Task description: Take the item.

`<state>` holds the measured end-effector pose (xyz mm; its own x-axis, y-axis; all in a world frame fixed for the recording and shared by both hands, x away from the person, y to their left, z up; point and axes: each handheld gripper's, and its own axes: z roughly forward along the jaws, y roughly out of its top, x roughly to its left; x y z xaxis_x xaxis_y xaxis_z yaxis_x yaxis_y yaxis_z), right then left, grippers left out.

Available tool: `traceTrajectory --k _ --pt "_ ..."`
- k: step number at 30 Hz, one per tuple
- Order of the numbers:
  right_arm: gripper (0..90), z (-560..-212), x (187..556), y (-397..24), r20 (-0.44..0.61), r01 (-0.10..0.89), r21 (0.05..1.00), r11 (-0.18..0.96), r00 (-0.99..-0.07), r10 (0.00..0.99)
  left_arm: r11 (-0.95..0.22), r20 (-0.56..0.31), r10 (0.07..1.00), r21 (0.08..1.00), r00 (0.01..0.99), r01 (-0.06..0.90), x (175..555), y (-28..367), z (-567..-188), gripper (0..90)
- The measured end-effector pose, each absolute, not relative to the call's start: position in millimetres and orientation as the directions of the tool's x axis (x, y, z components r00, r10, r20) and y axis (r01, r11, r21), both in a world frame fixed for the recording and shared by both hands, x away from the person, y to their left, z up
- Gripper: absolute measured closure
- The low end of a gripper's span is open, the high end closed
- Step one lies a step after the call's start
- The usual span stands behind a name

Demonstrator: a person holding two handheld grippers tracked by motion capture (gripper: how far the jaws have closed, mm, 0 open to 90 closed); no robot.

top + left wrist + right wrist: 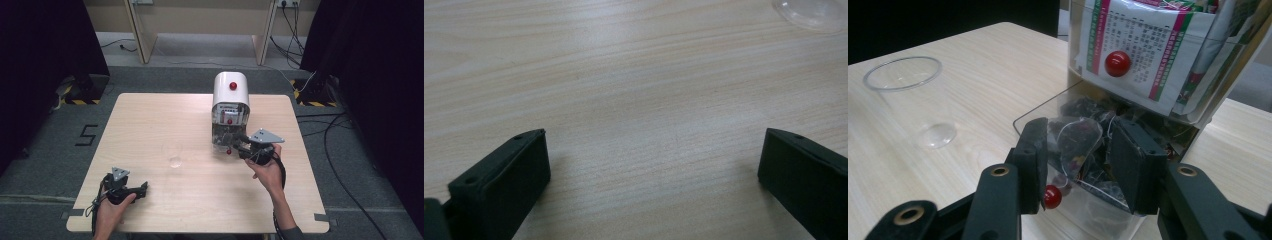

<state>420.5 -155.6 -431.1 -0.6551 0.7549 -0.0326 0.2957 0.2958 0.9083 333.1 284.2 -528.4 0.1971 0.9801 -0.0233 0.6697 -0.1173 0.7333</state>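
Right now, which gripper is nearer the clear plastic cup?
Left, narrowly. The left gripper rests on the table below and left of the clear plastic cup, jaws wide open. The right gripper is on the cup's other side, at the tea bag dispenser, jaws around a tea bag.

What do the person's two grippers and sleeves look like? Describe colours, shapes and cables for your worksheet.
Both the left gripper and the right gripper are black, each topped by a grey three-cornered plate with small holes. The jaws are flat, blocky black pads; the right gripper's arms carry brass-coloured rivets. A dark cable trails from each. A grey sleeve covers the right forearm's lower end.
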Motion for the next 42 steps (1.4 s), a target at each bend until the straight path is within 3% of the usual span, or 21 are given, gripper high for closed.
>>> traceTrajectory --k 14,42 --pt "63.7 -436 440 -144 -0.038 0.312 0.897 0.314 -0.653 0.757 -0.118 -0.024 0.98 0.732 0.199 0.671 333 284 -528 0.0" --pt "59.2 -446 465 -133 0.004 0.391 0.859 0.33 -0.649 0.761 -0.118 -0.024 0.98 0.732 0.199 0.67 333 284 -528 0.0"
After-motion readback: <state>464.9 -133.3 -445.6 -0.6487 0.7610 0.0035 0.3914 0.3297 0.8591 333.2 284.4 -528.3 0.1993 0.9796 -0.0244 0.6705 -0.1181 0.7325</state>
